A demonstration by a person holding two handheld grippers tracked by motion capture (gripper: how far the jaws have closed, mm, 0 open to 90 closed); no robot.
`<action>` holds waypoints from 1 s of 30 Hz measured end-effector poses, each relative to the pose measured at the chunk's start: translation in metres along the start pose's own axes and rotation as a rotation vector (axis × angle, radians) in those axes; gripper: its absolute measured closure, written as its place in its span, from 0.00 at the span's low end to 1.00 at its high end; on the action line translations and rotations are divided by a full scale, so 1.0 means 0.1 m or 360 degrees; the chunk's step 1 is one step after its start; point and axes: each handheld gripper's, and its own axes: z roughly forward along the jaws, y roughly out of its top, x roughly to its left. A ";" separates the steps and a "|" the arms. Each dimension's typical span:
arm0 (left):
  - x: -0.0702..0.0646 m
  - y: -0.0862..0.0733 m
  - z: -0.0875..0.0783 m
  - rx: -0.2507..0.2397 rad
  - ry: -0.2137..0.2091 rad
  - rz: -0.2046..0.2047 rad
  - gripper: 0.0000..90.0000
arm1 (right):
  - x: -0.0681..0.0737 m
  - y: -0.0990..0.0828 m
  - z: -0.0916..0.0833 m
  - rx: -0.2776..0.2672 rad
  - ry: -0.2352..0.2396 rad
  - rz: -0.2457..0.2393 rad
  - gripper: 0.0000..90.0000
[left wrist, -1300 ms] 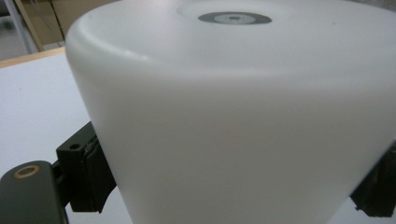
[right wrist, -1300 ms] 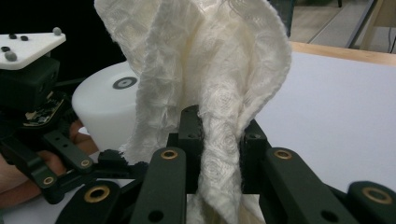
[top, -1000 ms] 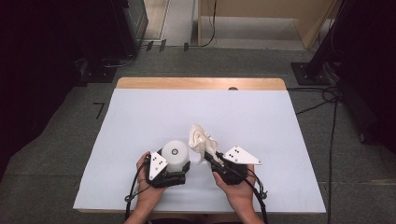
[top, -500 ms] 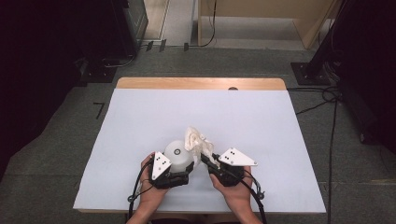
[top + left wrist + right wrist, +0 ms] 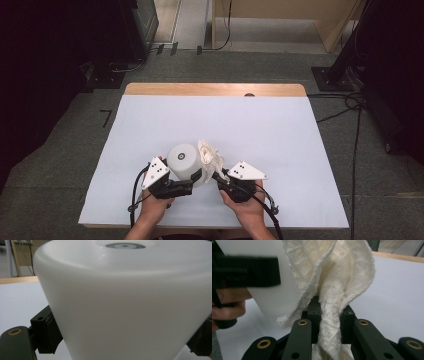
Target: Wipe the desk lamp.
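Note:
A white plastic cup [image 5: 181, 159] is held bottom-up, just above the table near its front edge. My left gripper [image 5: 192, 178] is shut on it, and the cup's wall [image 5: 125, 305] sits between its black pads [image 5: 46, 333]. A cream waffle-weave cloth [image 5: 210, 156] stands bunched against the cup's right side. My right gripper [image 5: 220, 176] is shut on the cloth. In the right gripper view the cloth [image 5: 332, 277] rises from between my right gripper's [image 5: 329, 315] jaws. There it lies against the cup [image 5: 272, 300], with the left gripper's jaw [image 5: 247, 271] blurred at the left.
The table is covered by a white sheet [image 5: 260, 125]. A wooden strip [image 5: 200, 89] with a small hole [image 5: 249, 94] runs along its far edge. Dark equipment and cables stand on the grey floor around it. The person's hands [image 5: 245, 210] come in at the front edge.
Both hands have shifted a little to the left with the cup and the cloth. The left gripper has raised the cup slightly. Both grips are unchanged.

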 end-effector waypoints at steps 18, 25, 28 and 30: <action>-0.12 -0.08 0.12 0.0111 -0.0064 0.0130 0.09 | -0.02 0.14 -0.16 -0.0109 0.0000 0.0001 0.85; -0.07 0.05 -0.01 -0.0015 -0.0076 0.0119 0.09 | -0.05 0.03 -0.03 -0.0012 0.0000 0.0041 0.85; -0.02 0.06 -0.04 -0.0036 -0.0094 0.0069 0.09 | -0.04 0.02 -0.01 -0.0003 0.0010 0.0037 0.85; -0.02 0.06 -0.03 -0.0037 -0.0098 0.0069 0.09 | -0.03 0.03 -0.02 -0.0001 0.0007 0.0037 0.85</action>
